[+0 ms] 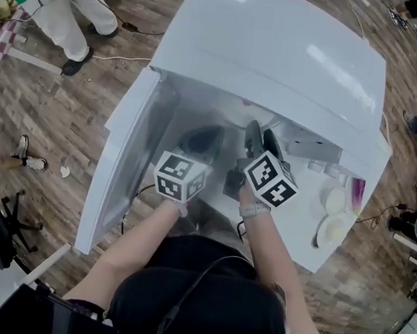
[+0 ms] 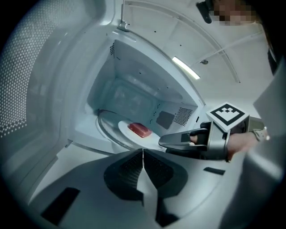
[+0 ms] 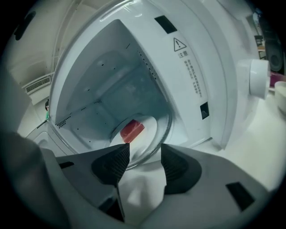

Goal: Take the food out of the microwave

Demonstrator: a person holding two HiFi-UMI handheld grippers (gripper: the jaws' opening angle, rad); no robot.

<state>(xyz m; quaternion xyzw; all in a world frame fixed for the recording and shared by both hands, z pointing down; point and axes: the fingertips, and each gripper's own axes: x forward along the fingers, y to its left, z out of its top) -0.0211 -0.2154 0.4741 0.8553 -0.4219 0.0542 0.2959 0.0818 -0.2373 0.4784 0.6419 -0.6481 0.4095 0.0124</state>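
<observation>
A red piece of food (image 2: pixel 139 129) lies on a white plate (image 2: pixel 129 134) that rests on the glass turntable (image 2: pixel 105 125) inside the open white microwave (image 1: pixel 281 51). My left gripper (image 2: pixel 143 153) hangs just outside the cavity mouth, its pads pressed together with nothing between them. To its right, my right gripper (image 2: pixel 187 139) points into the cavity. In the right gripper view the right gripper (image 3: pixel 145 154) stands open and empty, short of the plate (image 3: pixel 145 129) and the red food (image 3: pixel 132 129). In the head view both grippers, left (image 1: pixel 200 141) and right (image 1: pixel 262 140), sit side by side at the opening.
The microwave door (image 1: pixel 119 167) swings wide open to the left. Its control knob (image 3: pixel 258 78) sticks out at the right. Two white dishes (image 1: pixel 334 214) and a purple cup (image 1: pixel 357 193) stand on the white table (image 1: pixel 292 224) at the right. A person (image 1: pixel 70 4) stands far left.
</observation>
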